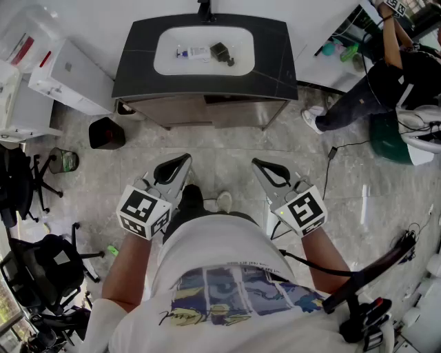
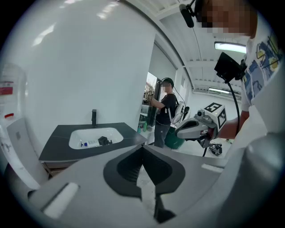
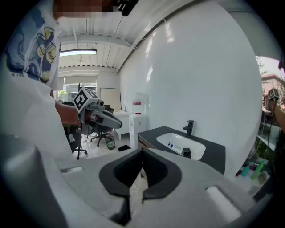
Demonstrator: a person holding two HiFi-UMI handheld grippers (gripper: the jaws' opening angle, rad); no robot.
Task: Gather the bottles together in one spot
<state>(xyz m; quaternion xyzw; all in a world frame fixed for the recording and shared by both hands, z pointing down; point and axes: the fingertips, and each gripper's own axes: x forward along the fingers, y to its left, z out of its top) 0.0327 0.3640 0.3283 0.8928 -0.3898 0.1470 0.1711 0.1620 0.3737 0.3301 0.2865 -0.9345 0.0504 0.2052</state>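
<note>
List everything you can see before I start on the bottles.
vanity counter: one, dark grey, ahead against the wall
basin: one, white, set in the counter
tap: one, black, behind the basin
white bottle: one, white with a blue end, lying in the basin
dark container: one, black, in the basin beside it; type unclear
green bottles: two, green and teal, right of the vanity
bin: one, black, floor left of the vanity
office chairs: two, black, far left
second person: one, dark clothes, upper right
left gripper: grey, shut, empty
right gripper: grey, shut, empty
</note>
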